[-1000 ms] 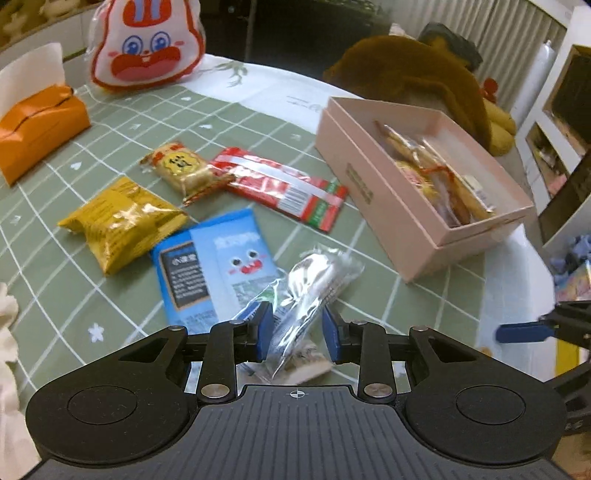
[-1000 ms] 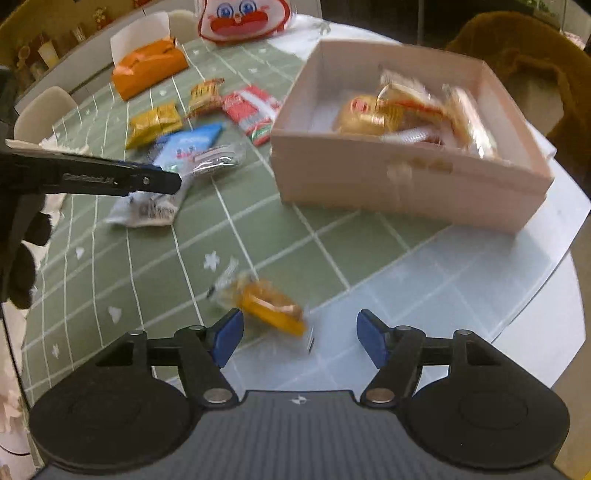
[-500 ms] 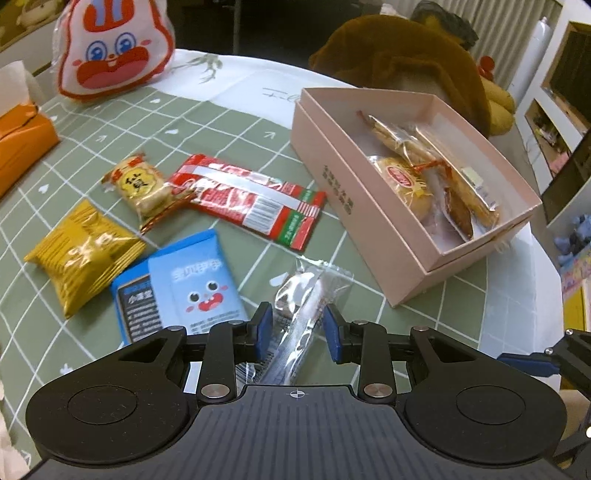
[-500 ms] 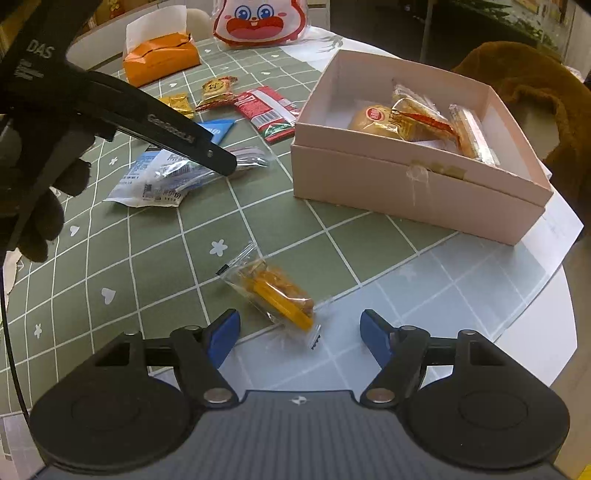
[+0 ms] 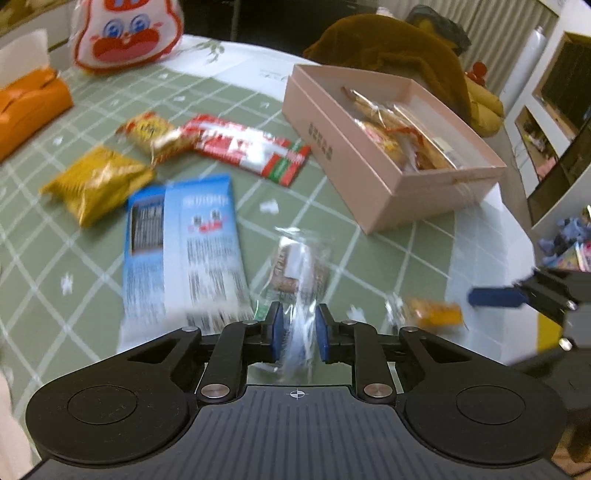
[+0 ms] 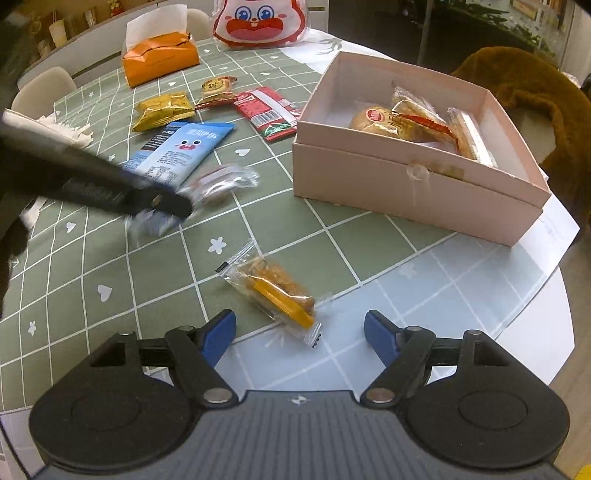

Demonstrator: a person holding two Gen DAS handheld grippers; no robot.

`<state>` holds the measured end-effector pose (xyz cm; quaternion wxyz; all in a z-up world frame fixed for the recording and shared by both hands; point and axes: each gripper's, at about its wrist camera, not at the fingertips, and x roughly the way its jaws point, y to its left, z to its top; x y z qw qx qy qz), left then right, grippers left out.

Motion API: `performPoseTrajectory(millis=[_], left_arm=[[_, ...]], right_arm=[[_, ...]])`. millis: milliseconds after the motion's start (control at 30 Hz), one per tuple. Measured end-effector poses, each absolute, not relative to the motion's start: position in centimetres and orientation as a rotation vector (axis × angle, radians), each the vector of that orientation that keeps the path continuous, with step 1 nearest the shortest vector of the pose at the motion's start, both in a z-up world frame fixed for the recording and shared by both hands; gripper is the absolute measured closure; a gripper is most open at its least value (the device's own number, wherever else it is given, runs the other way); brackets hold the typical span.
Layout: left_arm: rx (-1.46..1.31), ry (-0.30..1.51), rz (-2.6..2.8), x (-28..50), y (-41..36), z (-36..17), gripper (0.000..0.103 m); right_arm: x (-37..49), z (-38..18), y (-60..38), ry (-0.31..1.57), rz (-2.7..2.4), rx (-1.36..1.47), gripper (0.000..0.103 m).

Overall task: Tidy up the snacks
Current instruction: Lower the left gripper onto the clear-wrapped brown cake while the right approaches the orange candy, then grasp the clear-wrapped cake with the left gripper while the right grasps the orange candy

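Observation:
My left gripper [image 5: 299,332] is closing its jaws on the near end of a clear-wrapped snack [image 5: 299,258], whose film is pinched between the blue pads. The right wrist view shows that left gripper [image 6: 162,201] as a dark finger over the same clear packet [image 6: 221,181]. My right gripper [image 6: 299,334] is open, its jaws still spreading. A clear packet with an orange snack [image 6: 277,291] lies on the cloth just ahead of them, untouched. The pink box [image 6: 406,192] at the right holds several wrapped snacks. Blue [image 5: 184,236], yellow [image 5: 96,181] and red [image 5: 251,147] packets lie on the table.
A small yellow-red packet [image 6: 218,86], an orange tissue box [image 6: 159,59] and a rabbit-face bag [image 6: 258,22] sit at the far side. A brown plush [image 5: 399,48] lies behind the pink box [image 5: 369,173]. The table's rounded edge runs close on the right.
The left jaws have narrowed onto the clear packet's end and the gripper has shifted across the table with it. The right jaws have spread wider over the orange snack.

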<state>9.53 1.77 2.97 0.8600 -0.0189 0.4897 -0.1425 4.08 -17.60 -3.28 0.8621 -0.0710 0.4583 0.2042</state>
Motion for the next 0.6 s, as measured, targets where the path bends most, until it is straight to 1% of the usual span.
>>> performPoseTrajectory(millis=[200,233,267,300,333,367,400,433,600], left_arm=[[-0.039,1.064,-0.245,6.5,1.1,2.6,0.080],[-0.042,1.062,-0.236,6.0,1.1,2.6,0.080],[-0.048,1.060,-0.227,5.6,1.1,2.6,0.080],[-0.056,1.058,-0.223,5.2,1.2,2.6,0.080],[-0.063,1.057,-0.223,5.0,1.2,2.6,0.080],[-0.069,1.058,-0.226,4.8,1.2,2.5,0.080],[-0.071,1.054,-0.227,4.6,1.2,2.5,0.080],[-0.072,1.052,-0.230,4.5,1.3,2.4,0.080],[-0.095,1.048,-0.236,4.7,1.5,2.4,0.079]], right_arm=[[4.7,-3.2,-16.7,0.964,0.433,-0.120,0.026],[4.7,-3.1,-16.4,0.961,0.426,-0.128,0.028],[4.9,-3.1,-16.2,0.960,0.419,-0.137,0.031],[5.0,-3.1,-16.0,0.956,0.410,-0.152,0.037],[5.1,-3.0,-15.7,0.951,0.403,-0.165,0.046],[5.3,-2.8,-15.5,0.954,0.409,-0.167,0.051],[5.4,-2.7,-15.3,0.960,0.417,-0.165,0.062],[5.4,-2.5,-15.1,0.967,0.428,-0.163,0.068],[5.4,-2.3,-14.2,0.995,0.456,-0.124,0.070]])
